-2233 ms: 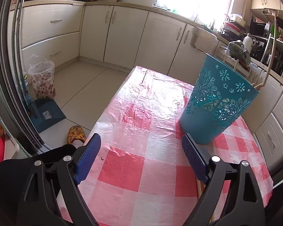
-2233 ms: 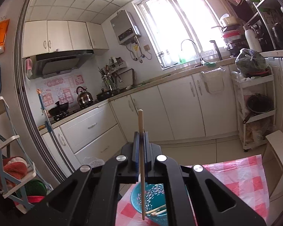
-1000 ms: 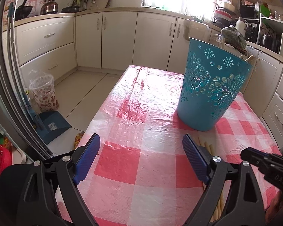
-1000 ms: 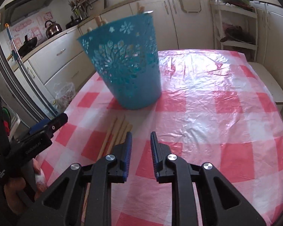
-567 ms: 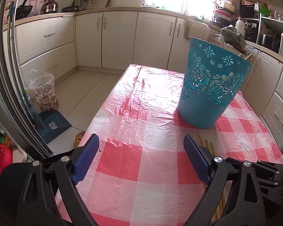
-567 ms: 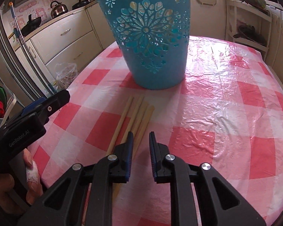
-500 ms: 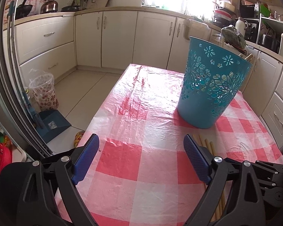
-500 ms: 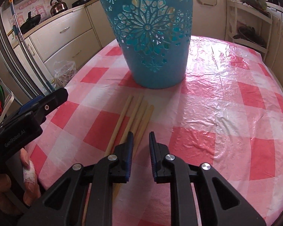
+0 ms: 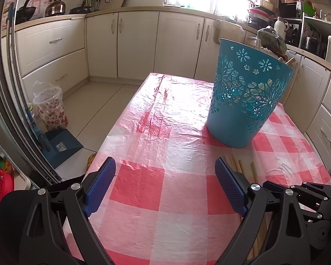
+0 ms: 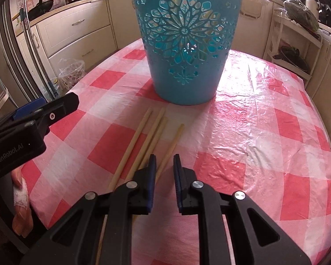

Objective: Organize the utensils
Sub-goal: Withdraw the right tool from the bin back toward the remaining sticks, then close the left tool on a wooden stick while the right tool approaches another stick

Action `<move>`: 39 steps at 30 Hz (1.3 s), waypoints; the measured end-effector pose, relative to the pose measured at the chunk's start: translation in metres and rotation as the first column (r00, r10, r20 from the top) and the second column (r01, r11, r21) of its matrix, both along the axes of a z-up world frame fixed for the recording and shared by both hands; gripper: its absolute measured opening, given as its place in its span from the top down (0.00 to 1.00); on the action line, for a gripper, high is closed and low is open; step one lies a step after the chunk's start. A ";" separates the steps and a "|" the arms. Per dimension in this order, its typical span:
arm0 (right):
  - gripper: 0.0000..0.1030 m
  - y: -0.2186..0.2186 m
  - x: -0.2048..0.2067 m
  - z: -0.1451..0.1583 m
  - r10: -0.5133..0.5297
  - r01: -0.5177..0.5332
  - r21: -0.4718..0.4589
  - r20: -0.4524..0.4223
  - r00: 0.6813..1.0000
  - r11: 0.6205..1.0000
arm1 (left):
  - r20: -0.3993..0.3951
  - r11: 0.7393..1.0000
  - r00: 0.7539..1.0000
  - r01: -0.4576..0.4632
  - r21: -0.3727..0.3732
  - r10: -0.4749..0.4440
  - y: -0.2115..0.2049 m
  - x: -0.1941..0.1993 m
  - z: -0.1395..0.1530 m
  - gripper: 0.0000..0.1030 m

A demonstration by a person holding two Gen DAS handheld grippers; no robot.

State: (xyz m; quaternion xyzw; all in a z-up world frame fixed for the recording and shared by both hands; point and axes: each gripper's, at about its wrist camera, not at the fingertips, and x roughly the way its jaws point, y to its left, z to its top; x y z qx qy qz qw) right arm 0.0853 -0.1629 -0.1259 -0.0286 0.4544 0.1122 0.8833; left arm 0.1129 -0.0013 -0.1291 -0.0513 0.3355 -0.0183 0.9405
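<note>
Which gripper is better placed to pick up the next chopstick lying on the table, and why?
Probably the right gripper: its narrowly open jaws straddle the rightmost chopstick. The left gripper, wide open, faces bare tablecloth.

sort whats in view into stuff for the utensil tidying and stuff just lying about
For the job:
- pale wooden chopsticks on the checked cloth
- teal cut-out plastic bucket

Just lying about:
- steel kettle
- floral waste bin
- blue dustpan

Left gripper [image 9: 163,185]: black angular plastic arms, ribbed blue pads, silver round screws | side marking in pale lettering: "GenRobot.AI" | right gripper [image 10: 164,172]: same black frame, blue pads | left hand [image 10: 17,209]: white bandage round one finger
</note>
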 end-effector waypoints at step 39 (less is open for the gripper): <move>0.83 -0.064 0.007 0.004 -0.158 0.159 0.020 -0.046 0.986 0.987 | -0.217 0.984 0.970 0.134 0.118 -0.106 -0.072 0.040 -0.021 0.15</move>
